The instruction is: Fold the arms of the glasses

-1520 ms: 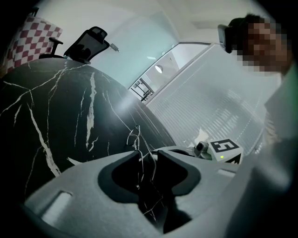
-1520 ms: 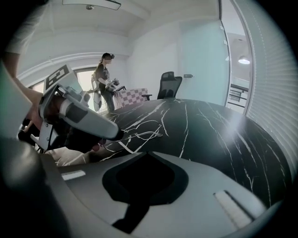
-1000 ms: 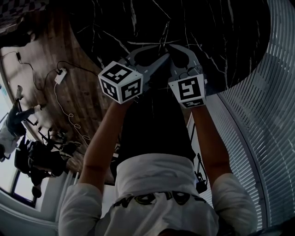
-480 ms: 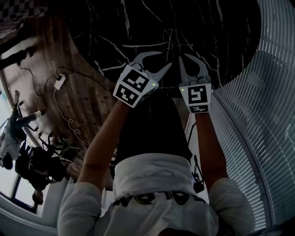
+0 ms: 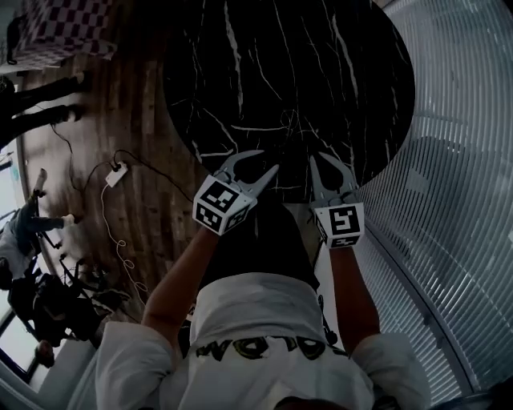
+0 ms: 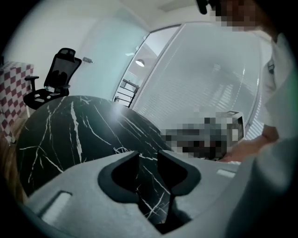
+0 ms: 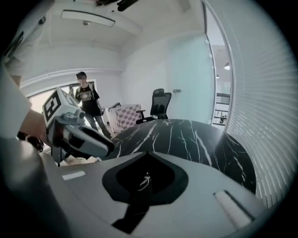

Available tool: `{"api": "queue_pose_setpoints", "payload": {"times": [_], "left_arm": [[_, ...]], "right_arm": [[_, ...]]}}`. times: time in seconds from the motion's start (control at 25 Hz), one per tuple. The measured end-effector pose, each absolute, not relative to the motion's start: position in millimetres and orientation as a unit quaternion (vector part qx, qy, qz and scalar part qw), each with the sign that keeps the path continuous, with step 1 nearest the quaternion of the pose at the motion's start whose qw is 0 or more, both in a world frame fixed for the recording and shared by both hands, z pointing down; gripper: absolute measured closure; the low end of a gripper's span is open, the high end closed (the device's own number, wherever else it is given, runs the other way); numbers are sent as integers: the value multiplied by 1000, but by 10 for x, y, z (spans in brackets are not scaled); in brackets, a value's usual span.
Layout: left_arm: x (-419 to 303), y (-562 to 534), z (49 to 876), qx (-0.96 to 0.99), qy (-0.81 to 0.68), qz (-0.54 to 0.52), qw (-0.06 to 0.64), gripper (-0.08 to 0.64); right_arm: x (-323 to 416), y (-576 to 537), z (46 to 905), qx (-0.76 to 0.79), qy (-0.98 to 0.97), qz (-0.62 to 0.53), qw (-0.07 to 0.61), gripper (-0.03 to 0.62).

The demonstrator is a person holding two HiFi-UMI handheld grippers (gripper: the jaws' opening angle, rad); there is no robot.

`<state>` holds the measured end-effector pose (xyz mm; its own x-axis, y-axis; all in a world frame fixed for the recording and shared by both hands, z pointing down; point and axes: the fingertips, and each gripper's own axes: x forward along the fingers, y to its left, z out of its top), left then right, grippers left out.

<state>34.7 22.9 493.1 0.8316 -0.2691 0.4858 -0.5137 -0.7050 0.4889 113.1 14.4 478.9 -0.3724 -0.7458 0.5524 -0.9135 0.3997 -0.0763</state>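
A thin wire-framed pair of glasses (image 5: pixel 287 120) lies on the round black marble table (image 5: pixel 353 72); in the left gripper view the glasses (image 6: pixel 122 149) show as a small pale outline just beyond the jaws. My left gripper (image 5: pixel 260 160) hangs over the table's near edge with its jaws apart and nothing between them; marble shows through the gap in the left gripper (image 6: pixel 148 155). My right gripper (image 5: pixel 322 158) is beside it, also clear of the glasses. Its tips meet in the right gripper view (image 7: pixel 148 153), with nothing held.
Wooden floor lies left of the table, with a power strip and cable (image 5: pixel 116 172). A slatted blind wall (image 5: pixel 457 200) curves along the right. An office chair (image 6: pixel 51 79) stands past the table's far side, and a person (image 7: pixel 86 100) stands beyond it near a checkered panel (image 5: pixel 56 24).
Both grippers have lifted and drawn back from over the table toward its near edge. The left gripper has rolled. Its jaws stay apart.
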Motion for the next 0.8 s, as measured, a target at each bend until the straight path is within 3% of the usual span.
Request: {"api": "queue_pose_setpoints", "payload": {"times": [0.52, 0.8], "left_arm": [[102, 396, 2965, 920, -282, 36, 269, 547], [-26, 505, 2343, 923, -297, -4, 245, 558]], "right_arm": [[564, 362, 2951, 468, -861, 171, 107, 592], [336, 480, 2237, 442, -882, 149, 66, 592]]}}
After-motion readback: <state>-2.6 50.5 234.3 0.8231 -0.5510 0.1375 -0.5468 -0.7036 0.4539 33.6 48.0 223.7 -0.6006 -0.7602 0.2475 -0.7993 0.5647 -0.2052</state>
